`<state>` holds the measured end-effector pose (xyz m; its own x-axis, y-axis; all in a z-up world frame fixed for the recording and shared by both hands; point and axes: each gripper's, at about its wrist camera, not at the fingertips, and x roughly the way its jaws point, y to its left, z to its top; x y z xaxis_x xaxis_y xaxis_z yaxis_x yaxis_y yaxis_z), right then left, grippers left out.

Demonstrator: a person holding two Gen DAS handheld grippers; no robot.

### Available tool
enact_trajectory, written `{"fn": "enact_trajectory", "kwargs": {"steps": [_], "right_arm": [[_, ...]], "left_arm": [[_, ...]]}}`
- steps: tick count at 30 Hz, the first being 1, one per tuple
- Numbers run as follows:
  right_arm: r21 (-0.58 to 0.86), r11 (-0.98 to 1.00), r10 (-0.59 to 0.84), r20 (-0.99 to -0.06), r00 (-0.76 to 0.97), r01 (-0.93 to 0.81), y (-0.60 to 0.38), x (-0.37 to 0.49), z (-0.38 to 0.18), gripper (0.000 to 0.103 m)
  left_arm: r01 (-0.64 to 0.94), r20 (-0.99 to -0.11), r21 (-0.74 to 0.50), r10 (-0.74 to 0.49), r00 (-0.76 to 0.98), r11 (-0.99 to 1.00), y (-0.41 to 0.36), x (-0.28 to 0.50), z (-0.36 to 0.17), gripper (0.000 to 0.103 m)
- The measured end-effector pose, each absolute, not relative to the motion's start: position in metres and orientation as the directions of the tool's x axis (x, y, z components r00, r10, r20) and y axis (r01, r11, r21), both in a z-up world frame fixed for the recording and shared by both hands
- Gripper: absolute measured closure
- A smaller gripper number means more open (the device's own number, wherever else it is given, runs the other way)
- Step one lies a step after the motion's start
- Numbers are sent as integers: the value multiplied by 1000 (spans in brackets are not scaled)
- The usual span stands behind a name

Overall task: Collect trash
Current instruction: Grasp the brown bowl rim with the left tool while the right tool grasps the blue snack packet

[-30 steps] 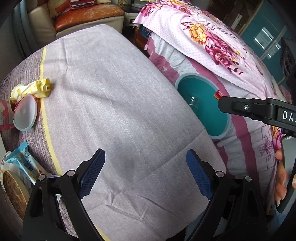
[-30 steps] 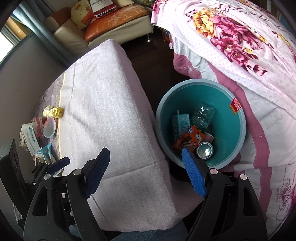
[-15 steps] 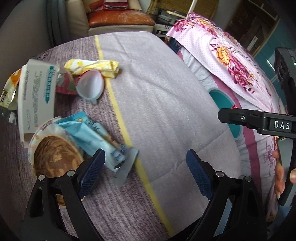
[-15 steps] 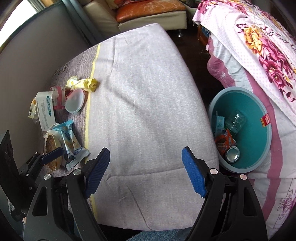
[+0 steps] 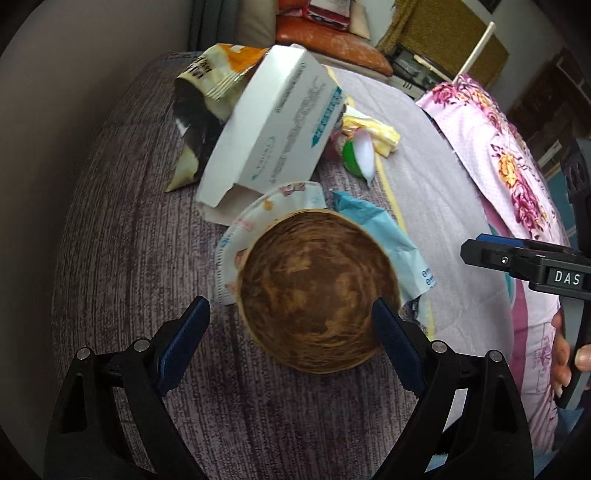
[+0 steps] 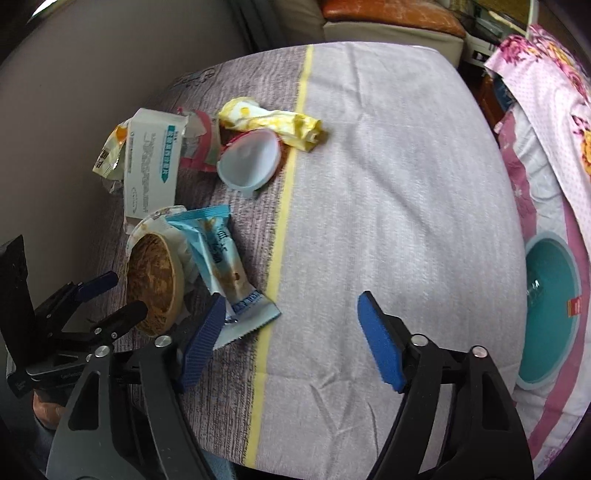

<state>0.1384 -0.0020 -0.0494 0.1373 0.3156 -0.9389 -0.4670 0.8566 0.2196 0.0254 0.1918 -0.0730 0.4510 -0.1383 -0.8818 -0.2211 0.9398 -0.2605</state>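
Crinkling wrappers (image 6: 221, 258) beside round bowl (image 5: 317, 291)

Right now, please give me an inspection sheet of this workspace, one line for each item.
Surface: table cloth, grey and purple, with a yellow stripe.
Job's things: brown-stained paper cup, blue wrapper, white box, yellow wrapper, clear lid, chip bag; teal bin beside the table.
Clutter: nothing seen besides the trash.
Grippers: left claw open around the cup, not pressing; right claw closing, nothing between.
Cables: nothing seen.
Surroundings: floral bedding, sofa.
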Motion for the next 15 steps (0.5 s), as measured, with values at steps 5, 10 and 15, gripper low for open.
{"fn": "enact_trajectory", "kwargs": {"steps": [5, 10, 15], "right_arm": [[239, 823, 326, -942, 84, -515, 32, 142, -65, 55], [267, 816, 335, -941, 44, -512, 46, 149, -80, 60], [294, 812, 348, -937, 14, -505, 55, 156, -93, 64]], "left_arm": [[-232, -874, -289, -156, 461, 929, 203, 19, -78, 19], [-218, -866, -301, -171, 470, 928, 206, 19, -80, 37], [-218, -858, -365, -235, 457, 905, 214, 12, -91, 48]]}}
